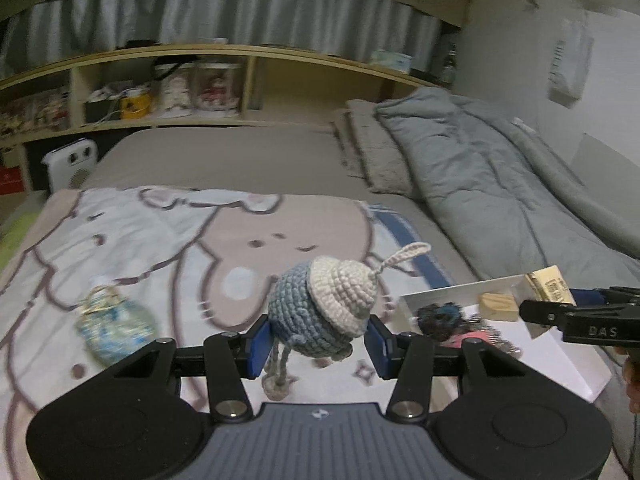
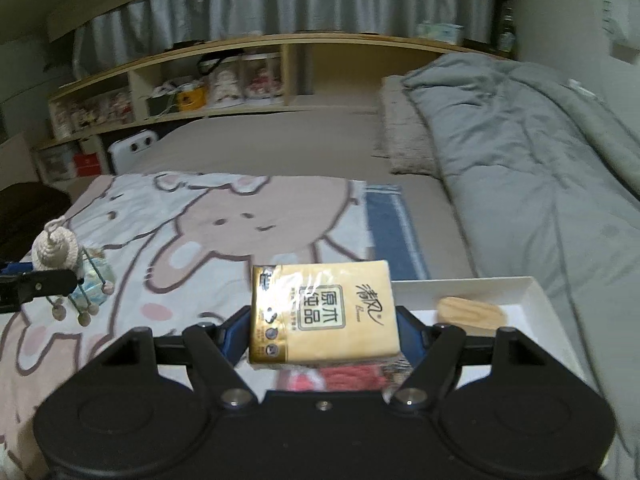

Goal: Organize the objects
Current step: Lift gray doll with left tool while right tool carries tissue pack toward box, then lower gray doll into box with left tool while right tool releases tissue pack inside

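Observation:
My left gripper [image 1: 318,338] is shut on a blue and white crochet toy [image 1: 320,304] with dangling legs, held above the cartoon blanket [image 1: 160,240]. My right gripper [image 2: 322,332] is shut on a yellow tissue pack [image 2: 322,316], held over the near edge of a white tray [image 2: 532,292]. In the tray lie a wooden block [image 2: 472,314], a pink item and a dark fuzzy item [image 1: 440,320]. The tissue pack [image 1: 550,286] and right gripper also show at the right of the left wrist view. The crochet toy [image 2: 54,248] shows at the left of the right wrist view.
A blue-patterned wrapped object [image 1: 114,322] lies on the blanket at left. A grey duvet [image 1: 500,184] is bunched along the right of the bed. A wooden shelf [image 1: 160,92] with boxes stands behind. A white appliance [image 1: 70,164] stands by the bed.

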`<state>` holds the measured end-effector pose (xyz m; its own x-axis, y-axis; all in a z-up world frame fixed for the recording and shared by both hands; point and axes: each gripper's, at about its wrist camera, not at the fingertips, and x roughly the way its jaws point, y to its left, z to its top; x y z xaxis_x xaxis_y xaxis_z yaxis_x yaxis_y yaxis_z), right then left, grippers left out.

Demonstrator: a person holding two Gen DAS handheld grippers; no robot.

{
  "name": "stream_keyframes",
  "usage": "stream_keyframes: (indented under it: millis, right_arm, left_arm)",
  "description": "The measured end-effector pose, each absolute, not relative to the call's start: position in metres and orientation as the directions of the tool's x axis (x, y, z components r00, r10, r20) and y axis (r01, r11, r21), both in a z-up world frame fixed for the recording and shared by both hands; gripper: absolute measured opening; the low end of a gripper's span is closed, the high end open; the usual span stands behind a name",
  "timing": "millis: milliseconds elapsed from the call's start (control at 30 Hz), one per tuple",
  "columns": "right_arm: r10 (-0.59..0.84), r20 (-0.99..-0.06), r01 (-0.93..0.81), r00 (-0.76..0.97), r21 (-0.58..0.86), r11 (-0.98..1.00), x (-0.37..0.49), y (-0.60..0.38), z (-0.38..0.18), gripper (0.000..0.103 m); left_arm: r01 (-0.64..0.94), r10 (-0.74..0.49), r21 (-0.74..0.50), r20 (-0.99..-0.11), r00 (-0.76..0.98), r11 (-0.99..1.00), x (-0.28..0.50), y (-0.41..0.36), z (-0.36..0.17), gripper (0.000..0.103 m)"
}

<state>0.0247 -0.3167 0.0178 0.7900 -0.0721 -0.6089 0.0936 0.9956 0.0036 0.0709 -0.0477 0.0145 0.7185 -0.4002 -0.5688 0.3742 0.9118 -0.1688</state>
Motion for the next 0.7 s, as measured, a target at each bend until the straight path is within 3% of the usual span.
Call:
stream_keyframes:
  millis: [700]
  right_arm:
    - [-0.266, -0.652, 0.391, 0.710, 0.051, 0.919, 0.029, -0.445, -0.015, 0.074]
  left_arm:
    - [0.680, -0.668, -0.264, -0.602, 0.437, 0.684, 0.059, -0.252, -0.028, 0.050]
